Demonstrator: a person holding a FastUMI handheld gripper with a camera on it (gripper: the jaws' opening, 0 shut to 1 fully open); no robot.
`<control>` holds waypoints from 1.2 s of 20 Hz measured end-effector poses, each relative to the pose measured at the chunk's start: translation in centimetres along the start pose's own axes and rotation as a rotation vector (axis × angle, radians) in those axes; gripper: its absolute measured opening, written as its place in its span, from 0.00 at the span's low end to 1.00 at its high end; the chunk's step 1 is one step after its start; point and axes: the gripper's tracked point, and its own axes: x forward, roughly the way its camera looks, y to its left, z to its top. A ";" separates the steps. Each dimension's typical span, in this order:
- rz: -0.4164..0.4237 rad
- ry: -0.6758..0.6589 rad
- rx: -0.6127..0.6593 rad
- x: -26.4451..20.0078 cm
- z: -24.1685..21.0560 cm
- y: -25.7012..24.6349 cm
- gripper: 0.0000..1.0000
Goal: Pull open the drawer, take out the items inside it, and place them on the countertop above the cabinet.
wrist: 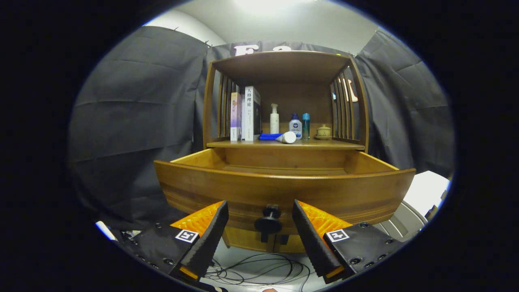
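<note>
With drawer (pixel 284 190) pulled out, claw (pixel 260 211) sits apart, fingers either side of knob (pixel 269 221).

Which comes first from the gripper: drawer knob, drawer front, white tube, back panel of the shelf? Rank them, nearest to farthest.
The open gripper faces the cabinet.
1. Drawer knob: between the fingertips, untouched.
2. Drawer front: just behind the knob, which is mounted on it.
3. White tube: lying on the countertop beyond the open drawer.
4. Back panel: behind the bottles, farthest.
</note>
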 end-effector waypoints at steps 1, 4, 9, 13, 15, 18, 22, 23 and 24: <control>-0.001 0.011 -0.002 0.3 -0.5 0.0 0.98; -0.016 0.048 0.003 1.6 -1.6 -0.5 0.98; -0.063 0.078 0.047 3.5 -2.0 -1.8 0.97; -0.061 0.086 0.042 2.9 -2.8 -1.6 0.96; -0.088 0.077 0.047 3.2 -2.5 -2.0 0.96; -0.135 0.085 0.054 4.5 -2.4 -3.2 0.95; -0.153 0.063 0.030 5.0 -2.2 -3.3 0.95; -0.156 0.058 0.024 5.0 -2.3 -3.1 0.96; -0.157 0.055 0.028 5.3 -2.3 -3.1 0.96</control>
